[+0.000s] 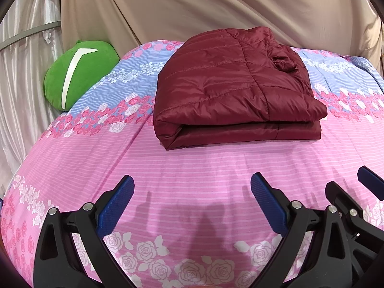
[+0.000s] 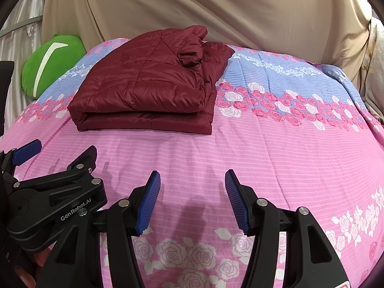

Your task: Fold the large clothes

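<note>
A dark red quilted jacket [image 1: 230,91] lies folded into a thick rectangle on the bed; it also shows in the right wrist view [image 2: 148,91]. My left gripper [image 1: 192,182] is open and empty, held over the pink sheet well short of the jacket. My right gripper [image 2: 192,178] is open and empty too, beside the left one, with the jacket ahead to its left. The right gripper shows at the right edge of the left wrist view [image 1: 348,189]; the left gripper shows at the left edge of the right wrist view [image 2: 60,153].
The bed has a pink and blue floral sheet [image 1: 192,163]. A green cushion [image 1: 79,72] sits at the far left corner; it also shows in the right wrist view [image 2: 50,62]. Beige drapes [image 1: 204,7] hang behind the bed.
</note>
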`<state>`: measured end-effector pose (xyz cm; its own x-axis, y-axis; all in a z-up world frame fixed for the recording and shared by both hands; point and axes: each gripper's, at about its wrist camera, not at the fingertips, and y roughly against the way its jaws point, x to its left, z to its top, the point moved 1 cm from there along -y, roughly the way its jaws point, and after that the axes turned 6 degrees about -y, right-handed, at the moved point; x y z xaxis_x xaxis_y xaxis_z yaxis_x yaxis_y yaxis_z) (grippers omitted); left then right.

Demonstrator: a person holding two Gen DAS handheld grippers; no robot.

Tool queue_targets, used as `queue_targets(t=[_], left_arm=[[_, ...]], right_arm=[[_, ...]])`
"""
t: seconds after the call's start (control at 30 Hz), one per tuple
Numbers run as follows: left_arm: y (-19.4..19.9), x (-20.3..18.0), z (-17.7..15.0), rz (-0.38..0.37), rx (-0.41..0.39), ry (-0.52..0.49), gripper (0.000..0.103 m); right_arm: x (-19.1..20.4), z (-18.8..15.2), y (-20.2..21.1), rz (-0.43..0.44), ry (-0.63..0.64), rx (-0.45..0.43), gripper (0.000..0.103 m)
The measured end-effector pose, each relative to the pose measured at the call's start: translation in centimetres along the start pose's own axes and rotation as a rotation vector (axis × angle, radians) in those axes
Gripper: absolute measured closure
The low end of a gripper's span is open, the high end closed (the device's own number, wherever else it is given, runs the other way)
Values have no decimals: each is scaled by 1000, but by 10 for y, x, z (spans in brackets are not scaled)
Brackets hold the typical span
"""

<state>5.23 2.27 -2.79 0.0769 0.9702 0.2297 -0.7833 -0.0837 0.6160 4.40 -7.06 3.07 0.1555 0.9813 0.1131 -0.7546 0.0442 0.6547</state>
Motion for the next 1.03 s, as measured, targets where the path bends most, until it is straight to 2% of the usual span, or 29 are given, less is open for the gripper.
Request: queue_targets(t=[0.73,0.83,1.03], left_arm=[[1,0,0,8,-4,-5,9],[1,-1,0,0,-4,-9,14],[0,-3,0,-4,-1,-11,14]], right_arm=[[-1,-1,1,-10,1,0,48],[0,-1,1,-8,3,0,48],[0,-2,3,-15,4,-2,48]])
